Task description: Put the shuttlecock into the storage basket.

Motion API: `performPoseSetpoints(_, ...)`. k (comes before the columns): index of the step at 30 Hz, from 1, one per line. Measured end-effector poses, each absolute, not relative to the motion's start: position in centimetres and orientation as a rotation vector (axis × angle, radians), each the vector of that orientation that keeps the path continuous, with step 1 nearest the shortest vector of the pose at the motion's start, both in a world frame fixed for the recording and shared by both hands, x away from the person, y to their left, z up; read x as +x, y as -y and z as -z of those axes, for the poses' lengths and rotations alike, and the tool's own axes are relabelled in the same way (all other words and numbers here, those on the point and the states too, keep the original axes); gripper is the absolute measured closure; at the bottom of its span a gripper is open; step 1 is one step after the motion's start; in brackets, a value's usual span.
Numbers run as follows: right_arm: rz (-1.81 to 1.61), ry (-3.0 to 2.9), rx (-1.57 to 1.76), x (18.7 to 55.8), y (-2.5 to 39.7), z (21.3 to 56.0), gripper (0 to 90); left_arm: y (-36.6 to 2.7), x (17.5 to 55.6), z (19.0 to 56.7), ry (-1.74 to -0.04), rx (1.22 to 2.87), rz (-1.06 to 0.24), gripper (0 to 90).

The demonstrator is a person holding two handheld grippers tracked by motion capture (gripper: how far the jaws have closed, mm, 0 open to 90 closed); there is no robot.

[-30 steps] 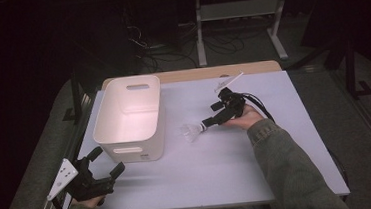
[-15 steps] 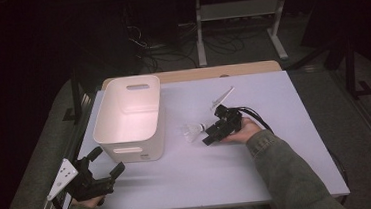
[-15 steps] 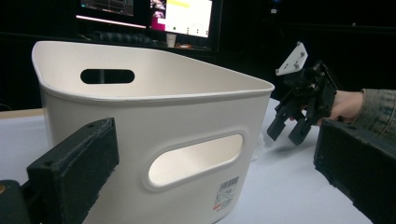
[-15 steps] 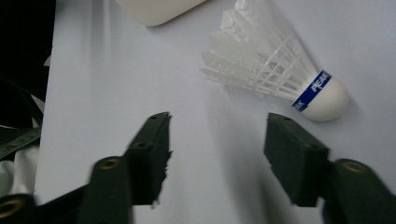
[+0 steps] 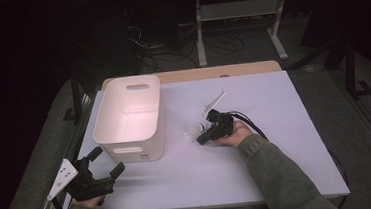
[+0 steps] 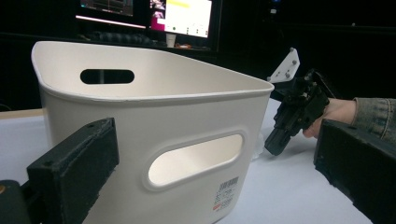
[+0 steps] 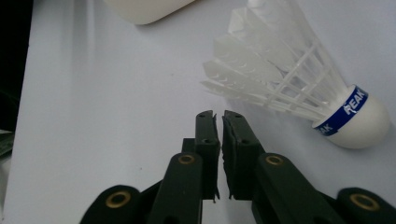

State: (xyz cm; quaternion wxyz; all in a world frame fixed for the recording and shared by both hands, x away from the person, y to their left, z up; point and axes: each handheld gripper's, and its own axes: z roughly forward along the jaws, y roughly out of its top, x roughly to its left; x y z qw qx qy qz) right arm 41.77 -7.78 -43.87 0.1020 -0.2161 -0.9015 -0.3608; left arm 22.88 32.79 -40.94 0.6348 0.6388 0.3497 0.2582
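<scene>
Right gripper (image 5: 202, 137) now sits lower and nearer the person than a second ago, having drawn back from the far side of the counter (image 5: 284, 107) toward the shuttlecock (image 5: 189, 130); its jaws are pressed almost together, a thin slit between them, holding nothing; in the right gripper view the gripper (image 7: 218, 116) points at the feather skirt of the shuttlecock (image 7: 285, 79), which lies on its side on the counter (image 7: 93, 116), cork to the right, just ahead of the tips and not touched; so the approach looks made but the grasp not, and the jaws would need to spread before they can take the feathers or the cork; the white bin (image 5: 129, 119) stands just left of the shuttlecock, empty as far as can be seen, the likely place for it; left gripper (image 5: 107, 163) rests where it was at the near left corner, jaws wide apart, facing the bin (image 6: 154, 135) with nothing between them.
</scene>
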Motion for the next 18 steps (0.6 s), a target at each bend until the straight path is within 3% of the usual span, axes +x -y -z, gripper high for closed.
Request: performPoseSetpoints(18, 1.133, 2.679, -0.719, 43.1, 6.0, 44.1, 88.8, -32.8, 22.9, 41.0, -0.8, 1.459, -0.59, 0.0)
